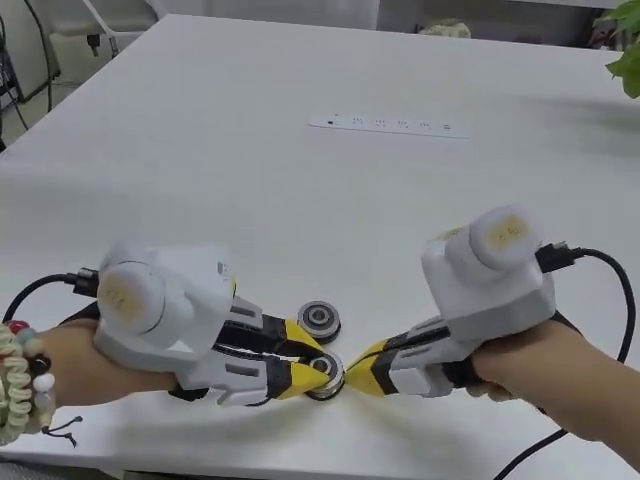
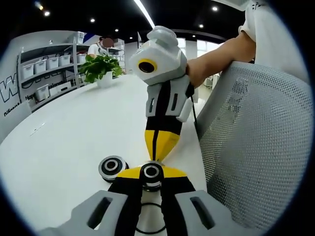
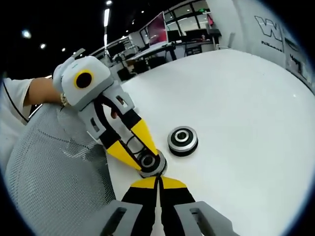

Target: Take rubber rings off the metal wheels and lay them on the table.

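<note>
The fingers of your left gripper (image 1: 316, 369) pinch one wheel (image 2: 151, 173), those of your right gripper (image 3: 158, 180) press together at its rim, and the second wheel (image 1: 319, 319) sits beside it on the desk (image 1: 300, 200): both rings (image 1: 303, 321) apparently outstanding.

A broad white table (image 1: 300, 200) bears a power strip (image 1: 388, 125) and a potted plant (image 2: 101, 69), with a grey mesh chair (image 2: 256, 137) alongside, shelves of white bins (image 2: 47, 66) behind, and ceiling lights (image 2: 143, 11) (one a long strip) overhead.
</note>
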`<state>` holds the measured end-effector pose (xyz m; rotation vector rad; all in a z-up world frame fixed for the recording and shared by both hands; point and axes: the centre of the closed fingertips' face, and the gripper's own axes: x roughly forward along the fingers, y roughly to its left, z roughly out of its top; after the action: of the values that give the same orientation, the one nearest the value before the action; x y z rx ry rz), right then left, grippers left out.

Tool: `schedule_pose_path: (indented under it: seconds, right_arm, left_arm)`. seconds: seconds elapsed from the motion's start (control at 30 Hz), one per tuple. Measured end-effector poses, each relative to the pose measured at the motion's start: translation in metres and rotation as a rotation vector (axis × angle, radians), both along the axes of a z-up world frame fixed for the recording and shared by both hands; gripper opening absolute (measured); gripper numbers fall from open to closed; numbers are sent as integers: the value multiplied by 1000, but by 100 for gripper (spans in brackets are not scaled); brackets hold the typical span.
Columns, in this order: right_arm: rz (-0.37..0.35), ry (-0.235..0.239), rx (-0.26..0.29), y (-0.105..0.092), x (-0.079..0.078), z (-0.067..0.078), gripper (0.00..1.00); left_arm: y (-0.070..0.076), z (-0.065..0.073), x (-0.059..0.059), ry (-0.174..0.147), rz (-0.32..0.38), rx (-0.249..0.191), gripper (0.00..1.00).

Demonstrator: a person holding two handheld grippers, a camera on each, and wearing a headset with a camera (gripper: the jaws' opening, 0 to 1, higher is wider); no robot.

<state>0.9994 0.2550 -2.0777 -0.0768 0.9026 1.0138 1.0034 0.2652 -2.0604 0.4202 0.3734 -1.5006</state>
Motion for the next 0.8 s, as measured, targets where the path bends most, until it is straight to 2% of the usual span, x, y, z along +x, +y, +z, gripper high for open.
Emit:
schedule_pose_path:
  seconds: [0.1, 0.13, 0.17, 0.23, 0.67, 0.73, 0.77, 0.8]
  right_arm:
    - [-30, -4, 22, -1, 3, 4, 0]
    - [-40, 5, 45, 0, 4, 6, 0]
    - [-62, 23, 92, 3, 5, 11, 0]
    - [-52, 17, 68, 0, 4, 8, 0]
    - [-61, 22, 86, 3, 2, 10, 0]
    - [-61, 23, 95, 4, 2, 11, 0]
    - [-72, 44, 132, 7, 1, 14, 0]
    - [-73, 43, 124, 6, 2, 13, 0]
  left_arm:
    - [0, 0, 0, -1, -1, 1, 8]
    - [0, 0, 0, -1, -1, 1, 8]
    - [0, 0, 0, -1, -1, 1, 8]
    - [0, 0, 0, -2, 0, 1, 8]
    - [0, 0, -1, -10, -1, 11, 8]
    - [0, 0, -1, -10, -1, 10, 8]
    - [0, 0, -1, -9, -1, 10, 8]
    - [0, 0, -1, -9, -1, 10, 8]
